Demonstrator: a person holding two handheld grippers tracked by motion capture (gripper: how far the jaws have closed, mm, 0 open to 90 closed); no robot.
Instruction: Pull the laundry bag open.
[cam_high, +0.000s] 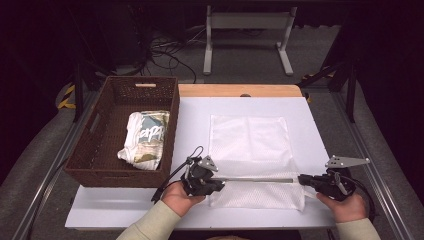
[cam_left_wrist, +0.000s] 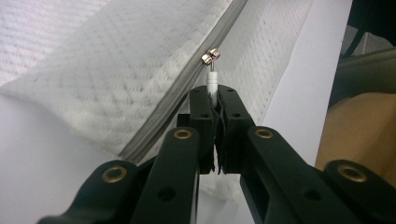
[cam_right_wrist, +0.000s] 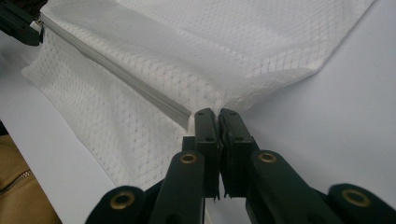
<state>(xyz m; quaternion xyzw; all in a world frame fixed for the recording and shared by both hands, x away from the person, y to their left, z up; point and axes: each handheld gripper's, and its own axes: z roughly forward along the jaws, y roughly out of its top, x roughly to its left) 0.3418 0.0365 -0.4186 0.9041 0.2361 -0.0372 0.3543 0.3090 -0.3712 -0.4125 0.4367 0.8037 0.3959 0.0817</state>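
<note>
Lying in the brown woven wicker basket at the worktop's left is a folded white garment with teal print whose lettering cannot be read. The left tool has its jaws pressed together on the white zipper pull of the white mesh laundry bag. This bag, a flat rectangle of diamond-pattern netting, lies centre-right on the white worktop. Its grey zipper runs left to right along the near edge. The right tool pinches the bag's fabric at the zipper's right end, jaws pressed together.
</note>
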